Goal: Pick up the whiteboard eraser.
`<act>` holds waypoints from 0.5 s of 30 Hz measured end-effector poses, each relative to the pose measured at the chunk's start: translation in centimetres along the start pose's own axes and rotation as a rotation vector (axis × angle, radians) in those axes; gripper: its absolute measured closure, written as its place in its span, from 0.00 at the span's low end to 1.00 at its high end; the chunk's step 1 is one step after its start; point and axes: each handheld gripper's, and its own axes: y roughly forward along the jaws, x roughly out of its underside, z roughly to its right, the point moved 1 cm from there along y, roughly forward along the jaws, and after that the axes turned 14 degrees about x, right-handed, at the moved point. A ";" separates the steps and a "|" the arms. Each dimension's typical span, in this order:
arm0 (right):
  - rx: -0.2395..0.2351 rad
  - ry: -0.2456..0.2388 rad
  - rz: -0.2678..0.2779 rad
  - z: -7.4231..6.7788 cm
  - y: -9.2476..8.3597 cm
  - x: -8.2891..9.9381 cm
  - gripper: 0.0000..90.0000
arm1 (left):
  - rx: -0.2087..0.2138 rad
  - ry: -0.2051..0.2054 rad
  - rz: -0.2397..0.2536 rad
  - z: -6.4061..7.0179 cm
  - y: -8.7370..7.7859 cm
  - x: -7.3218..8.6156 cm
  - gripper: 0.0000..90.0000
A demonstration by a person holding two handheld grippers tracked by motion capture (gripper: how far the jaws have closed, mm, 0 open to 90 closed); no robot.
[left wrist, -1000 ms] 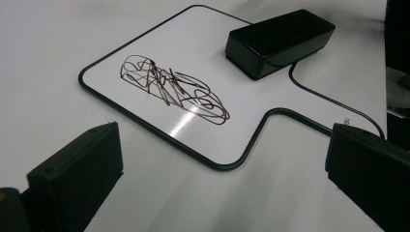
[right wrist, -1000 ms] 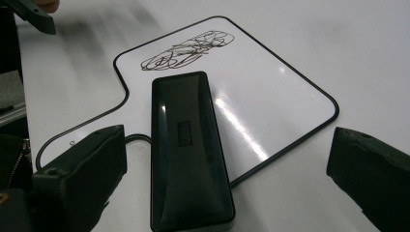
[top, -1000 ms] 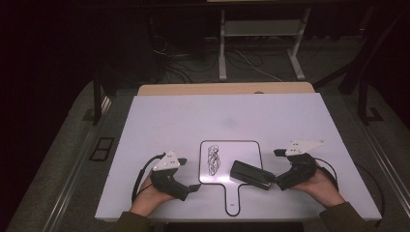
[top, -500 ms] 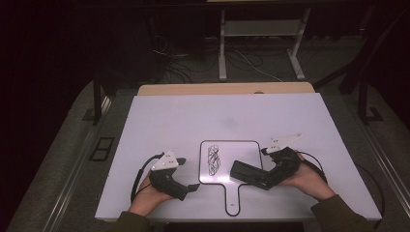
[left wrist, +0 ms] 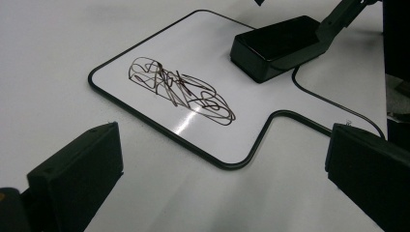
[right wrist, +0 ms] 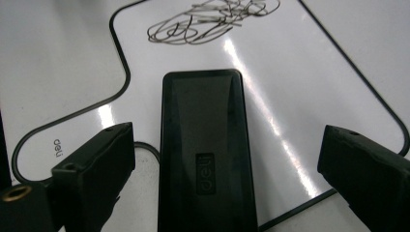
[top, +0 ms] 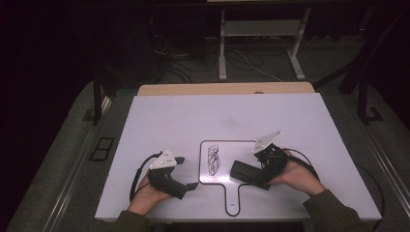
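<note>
My right tool straddles the black eraser, jaws apart and just been closing, pads not touching its sides yet. The eraser lies flat on the small whiteboard, at its right edge near the handle, right of the dark scribble. My left tool rests on the white counter just left of the whiteboard, jaws wide apart, nothing between them, pointing toward the scribble.
</note>
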 end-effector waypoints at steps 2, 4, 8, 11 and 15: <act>0.015 -0.010 -0.013 -0.1 -0.1 0.1 0.13 | -0.001 0.002 -0.006 0.0 0.1 0.0 0.00; 0.020 -0.033 -0.027 -0.1 -0.1 0.2 0.14 | -0.001 0.003 -0.006 0.0 0.1 0.0 0.00; 0.018 -0.064 -0.051 -0.5 0.2 0.3 0.15 | 0.000 0.002 -0.007 0.0 0.1 0.1 0.00; 0.020 -0.067 -0.064 -0.8 0.3 0.3 0.16 | 0.002 0.001 -0.009 0.0 0.1 0.1 0.00; 0.045 -0.085 -0.081 -0.8 0.5 0.3 0.20 | 0.004 -0.001 -0.012 0.0 0.2 0.1 0.00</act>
